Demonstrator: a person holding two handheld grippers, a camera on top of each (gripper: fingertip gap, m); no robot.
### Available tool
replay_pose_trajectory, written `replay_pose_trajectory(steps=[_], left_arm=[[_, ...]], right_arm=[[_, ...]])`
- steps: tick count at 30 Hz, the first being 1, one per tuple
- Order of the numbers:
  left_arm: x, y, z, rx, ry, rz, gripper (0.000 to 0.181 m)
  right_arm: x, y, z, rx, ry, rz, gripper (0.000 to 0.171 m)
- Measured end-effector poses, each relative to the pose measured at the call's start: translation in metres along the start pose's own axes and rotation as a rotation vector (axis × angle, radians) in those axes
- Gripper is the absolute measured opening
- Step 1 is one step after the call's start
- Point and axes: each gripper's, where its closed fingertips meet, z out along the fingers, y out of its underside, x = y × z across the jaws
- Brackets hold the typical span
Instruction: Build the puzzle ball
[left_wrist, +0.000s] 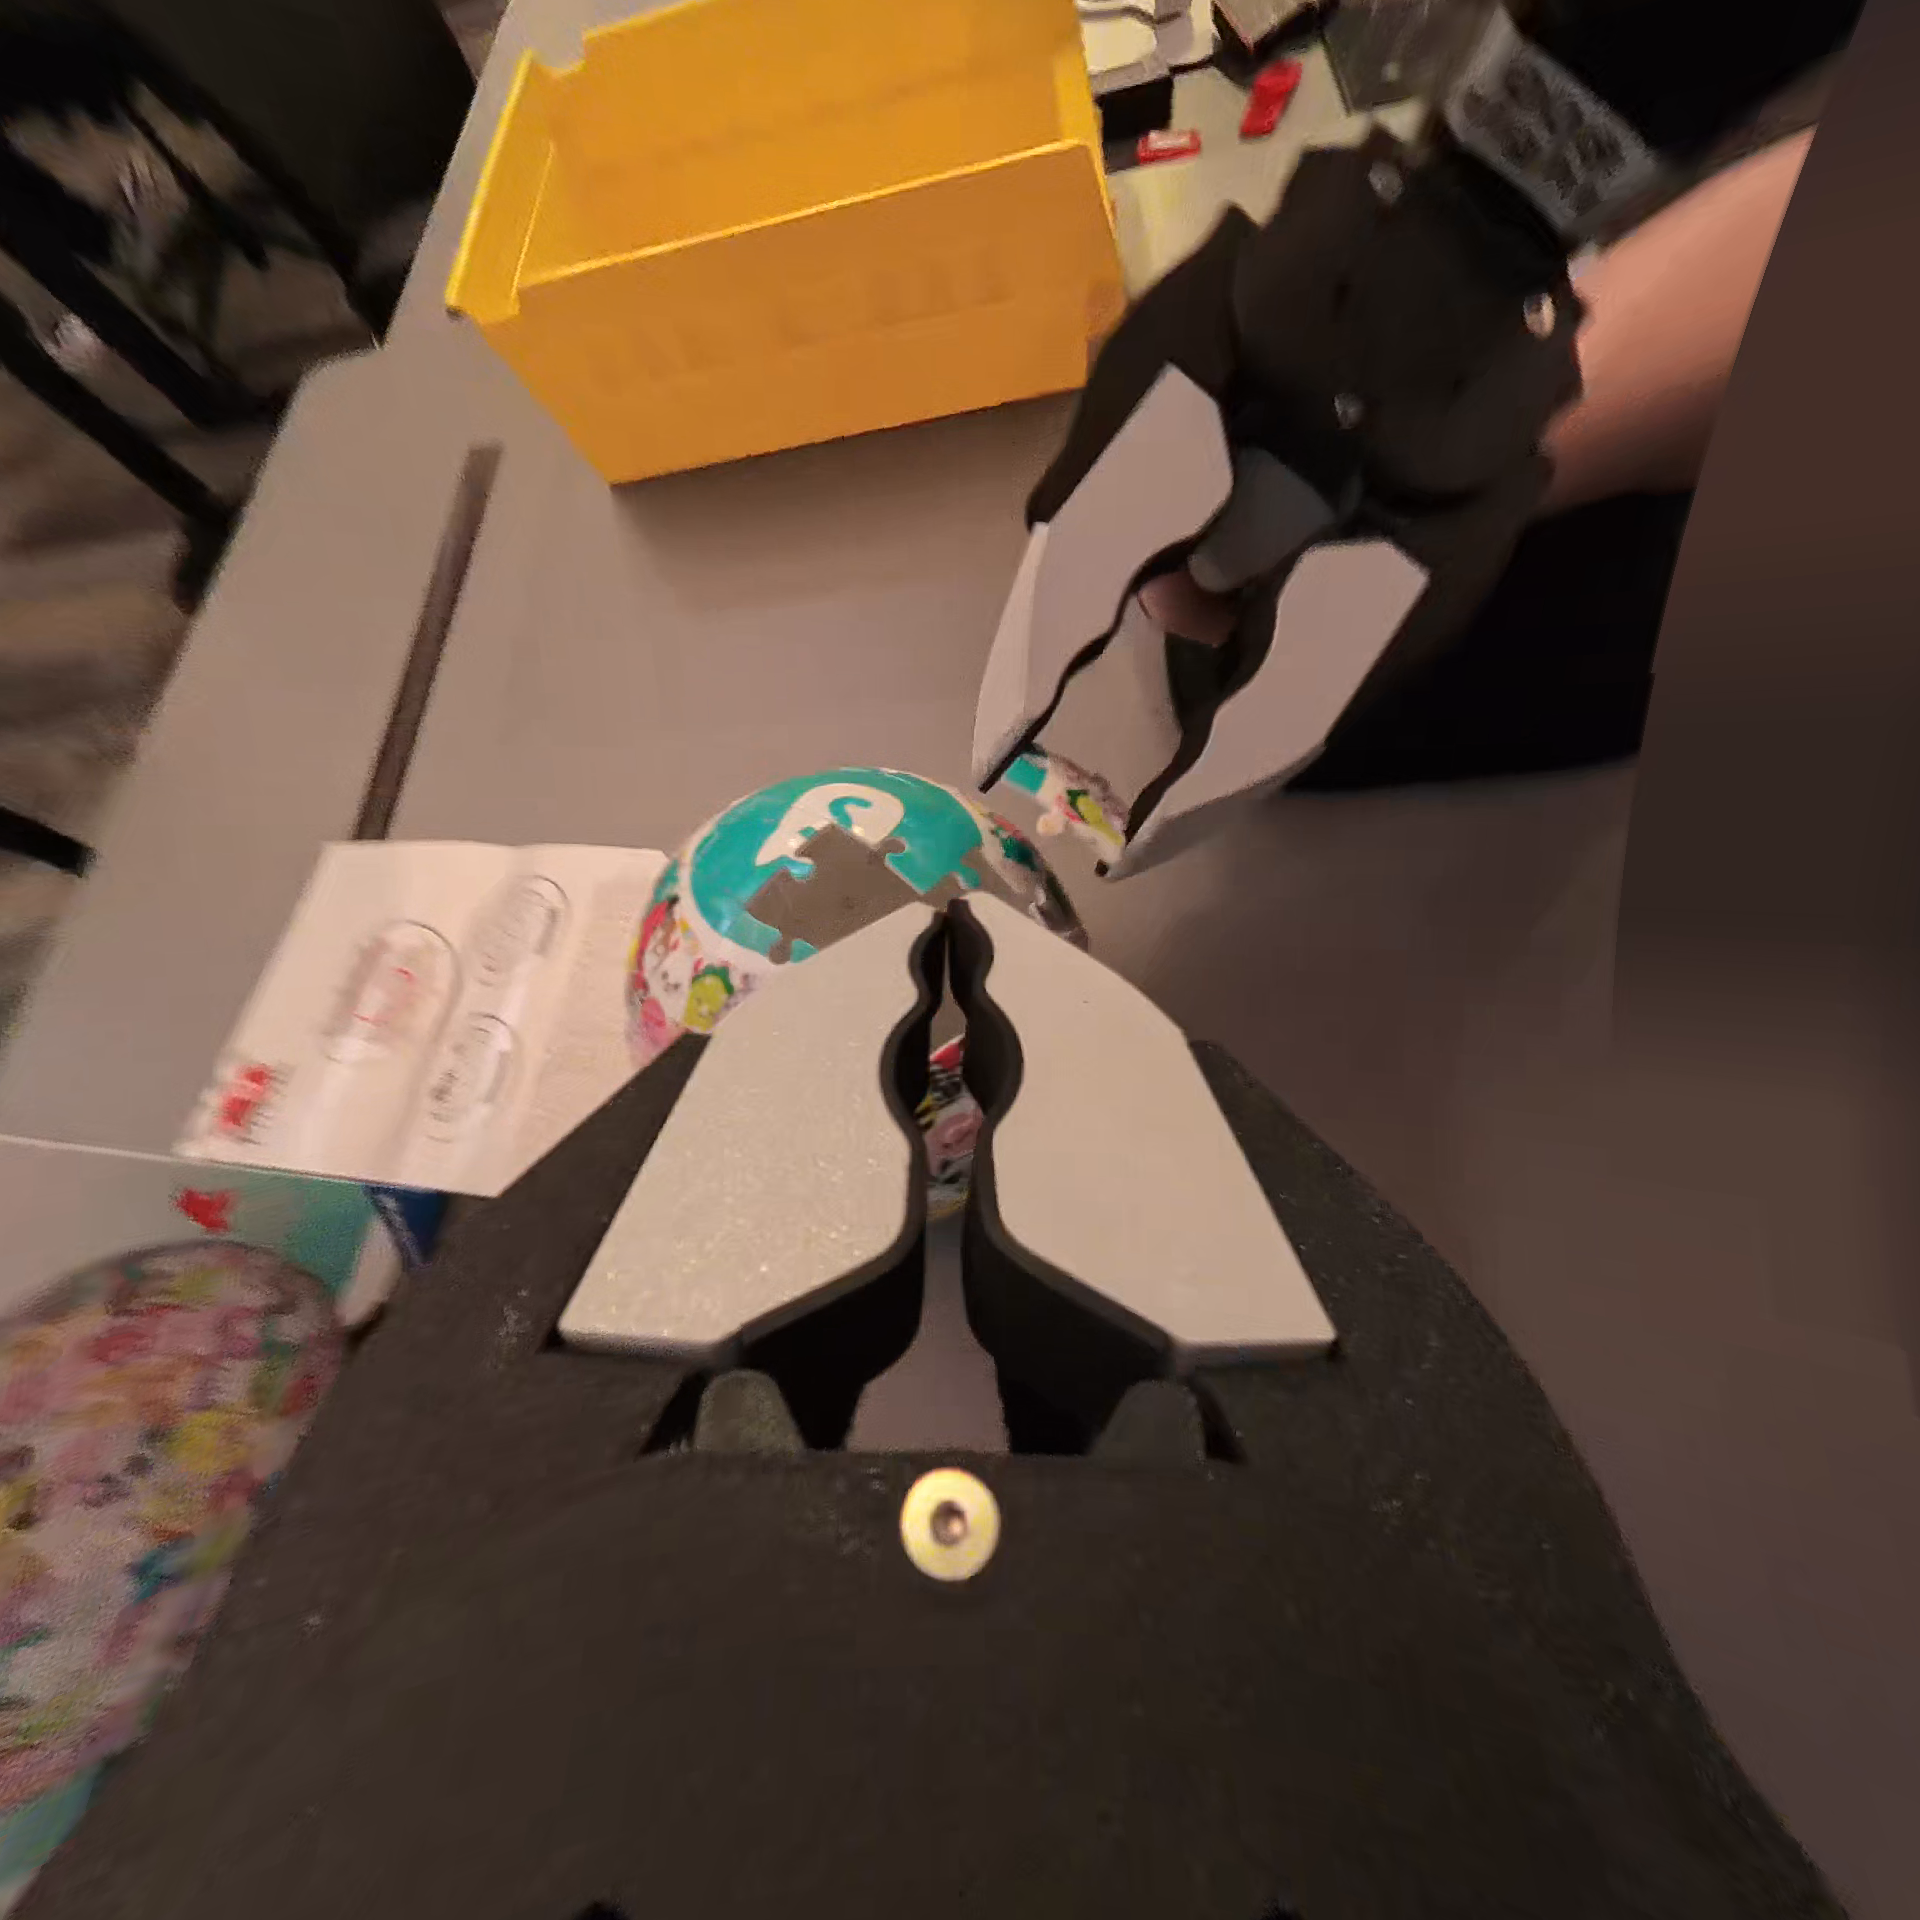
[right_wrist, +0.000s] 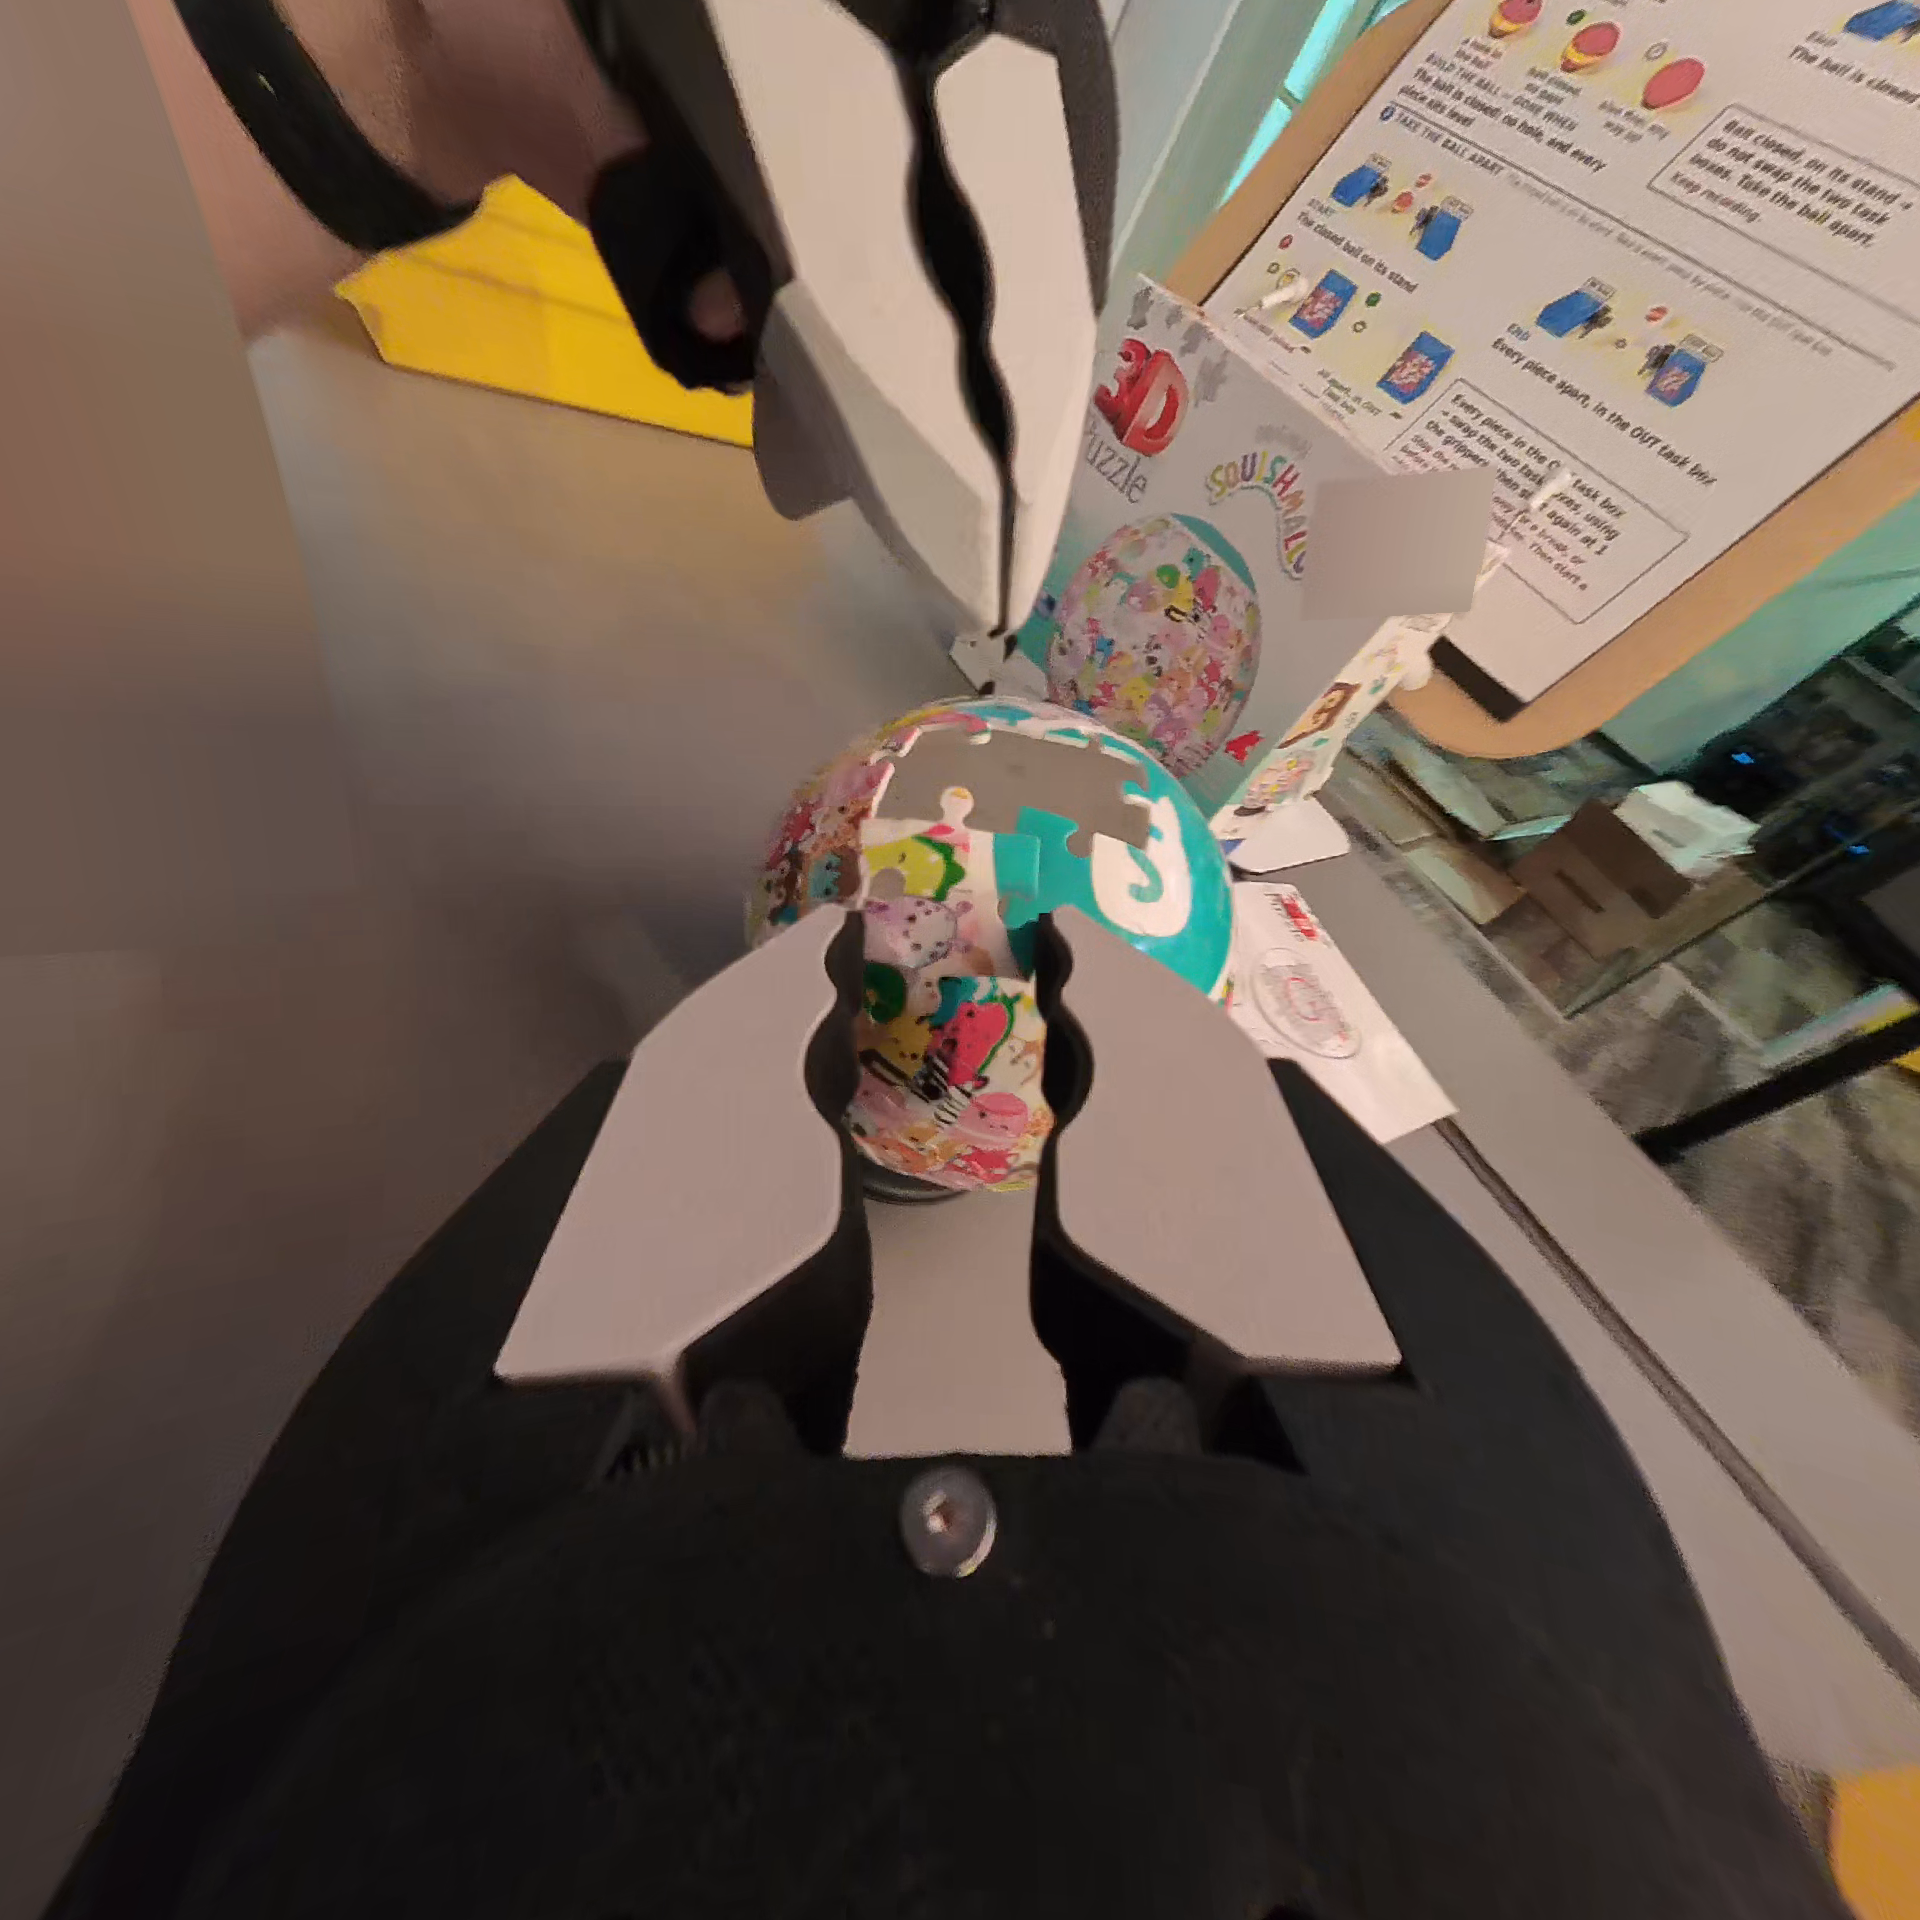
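Printed writing stands on the puzzle box (right_wrist: 1174, 540), instruction poster (right_wrist: 1621, 260) (and leaflet (left_wrist: 416, 997)).

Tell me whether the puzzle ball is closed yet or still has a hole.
Still open. The puzzle ball has a jagged gap near its top, and the right gripper holds a loose piece beside it.

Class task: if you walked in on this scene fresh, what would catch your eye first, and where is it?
First the colourful puzzle ball at the centre of the grey table, with a jagged hole near its top. The right gripper holds a puzzle piece just beside that hole, while the left gripper rests shut at the ball. Behind stands a bright yellow bin.
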Motion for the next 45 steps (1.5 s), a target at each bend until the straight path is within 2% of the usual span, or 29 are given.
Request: replay_pose_trajectory(steps=[6, 9, 22, 26, 34, 37, 45], left_arm=[[0.013, -0.01, 0.006, -0.001, 0.137, -0.354, 0.004], [0.018, -0.016, 0.006, 0.038, 0.201, -0.462, 0.002], [0.02, -0.005, 0.009, 0.014, 0.27, -0.578, 0.004], [0.017, -0.002, 0.011, -0.013, 0.248, -0.564, 0.002], [0.017, -0.005, 0.011, 0.007, 0.247, -0.575, 0.009], [0.018, -0.005, 0.011, 0.006, 0.25, -0.564, 0.003], [0.021, -0.004, 0.013, -0.026, 0.266, -0.566, 0.004]], right_arm=[[0.0, -0.014, 0.0, 0.039, 0.076, -0.158, 0.032], [0.001, -0.017, 0.001, 0.047, 0.098, -0.186, 0.032], [0.008, -0.017, 0.007, 0.053, 0.129, -0.192, 0.032], [0.007, -0.016, 0.008, 0.063, 0.112, -0.172, 0.032], [0.004, -0.019, 0.008, 0.077, 0.102, -0.183, 0.032], [0.003, -0.019, 0.008, 0.079, 0.099, -0.176, 0.032], [0.003, -0.021, 0.006, 0.092, 0.101, -0.187, 0.032]])
